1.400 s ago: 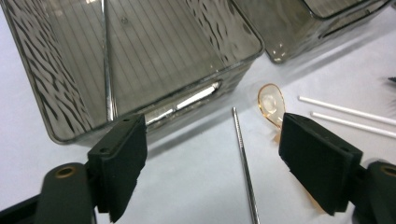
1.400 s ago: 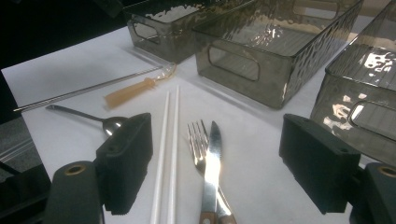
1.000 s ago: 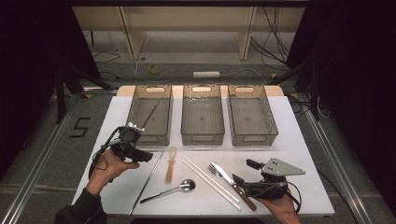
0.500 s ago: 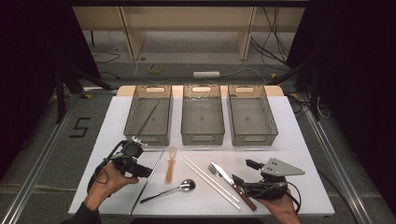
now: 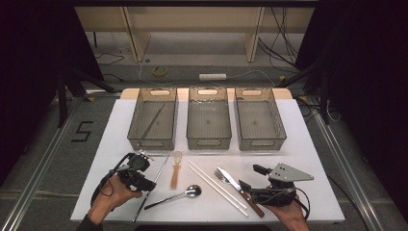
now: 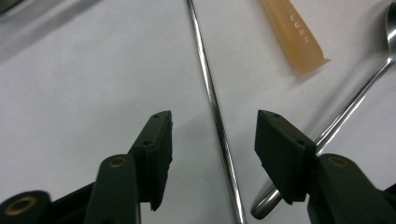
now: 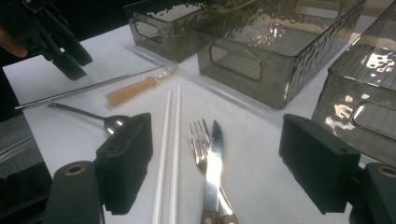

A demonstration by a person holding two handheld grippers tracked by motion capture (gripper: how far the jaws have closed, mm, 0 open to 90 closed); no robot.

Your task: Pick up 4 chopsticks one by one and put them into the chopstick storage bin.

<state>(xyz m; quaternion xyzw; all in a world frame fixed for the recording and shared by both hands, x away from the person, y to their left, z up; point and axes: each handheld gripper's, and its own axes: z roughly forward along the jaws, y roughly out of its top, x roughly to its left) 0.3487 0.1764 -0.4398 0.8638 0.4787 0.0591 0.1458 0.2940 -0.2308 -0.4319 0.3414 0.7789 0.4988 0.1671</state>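
White table (image 5: 308, 144): rectangular top carrying all items below. Three smoked-plastic bins in a row along its far half, each with cut-out handles: left bin (image 5: 139, 129) holding one thin metal rod that lies diagonally inside; middle bin (image 5: 192, 126) and right bin (image 5: 274, 126), no contents discernible. Left gripper (image 6: 212, 135): held in the person's left hand (image 5: 111, 195) at the near left of the table, jaws spread apart and hanging just above a long metal rod (image 6: 212, 107), one jaw to each side of it, not touching it as far as the left gripper view shows. Right gripper (image 7: 217, 154): held at the near right with a grey three-cornered plate on top, jaws wide apart and holding nothing, aimed over the cutlery toward the bins. Long metal rod: lies on the table near the left bin, running from far to near, just left of the whisk. Pair of white chopsticks (image 5: 216, 187): parallel, touching or nearly so, set diagonally at the near centre. Knife (image 5: 238, 185) with wooden handle: right of the chopsticks, lying against a fork (image 5: 222, 176). Spoon (image 5: 179, 196): near centre, bowl toward the chopsticks, handle pointing near-left. Small whisk (image 5: 175, 168) with amber handle: between the rod and the chopsticks, wire head toward the bins.
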